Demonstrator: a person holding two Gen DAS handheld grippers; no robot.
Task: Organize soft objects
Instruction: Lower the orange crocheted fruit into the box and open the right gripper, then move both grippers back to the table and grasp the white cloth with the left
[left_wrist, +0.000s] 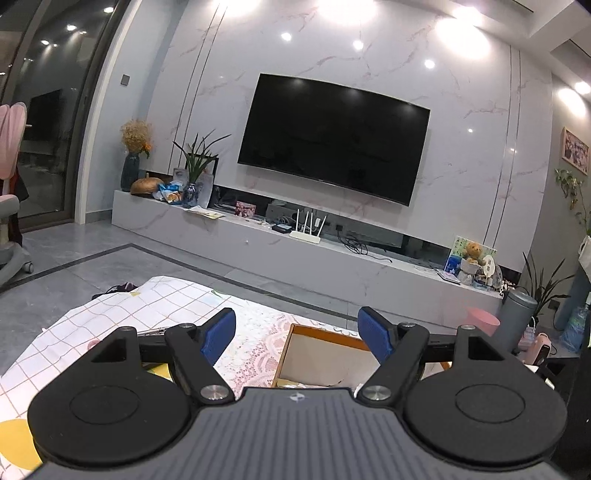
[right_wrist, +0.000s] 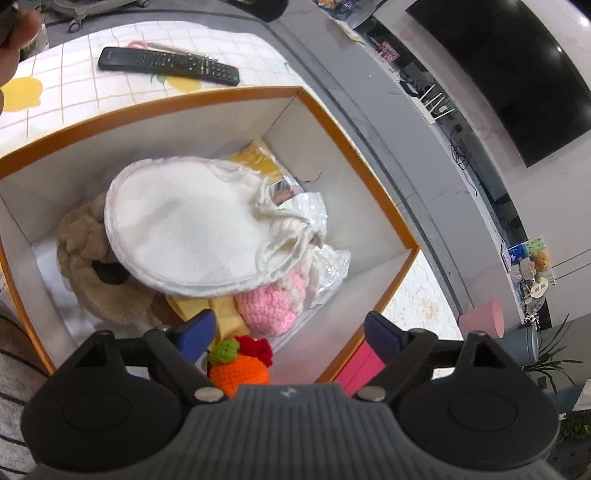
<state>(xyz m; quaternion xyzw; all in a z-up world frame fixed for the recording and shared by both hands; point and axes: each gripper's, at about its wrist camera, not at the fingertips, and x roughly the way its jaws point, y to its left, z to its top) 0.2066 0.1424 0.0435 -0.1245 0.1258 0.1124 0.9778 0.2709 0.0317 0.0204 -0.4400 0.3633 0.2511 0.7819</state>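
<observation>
An orange-rimmed white box stands on the table and holds soft things: a white fleece piece on top, a brown plush at the left, a pink crocheted toy, a yellow cloth, an orange crocheted carrot-like toy and clear plastic wrap. My right gripper is open and empty, held above the box's near side. My left gripper is open and empty, raised above the table, with the box's rim just beyond its fingers.
A black remote lies on the checked tablecloth beyond the box. A pink cup and a grey flask stand to the right. A TV and a low cabinet are across the floor.
</observation>
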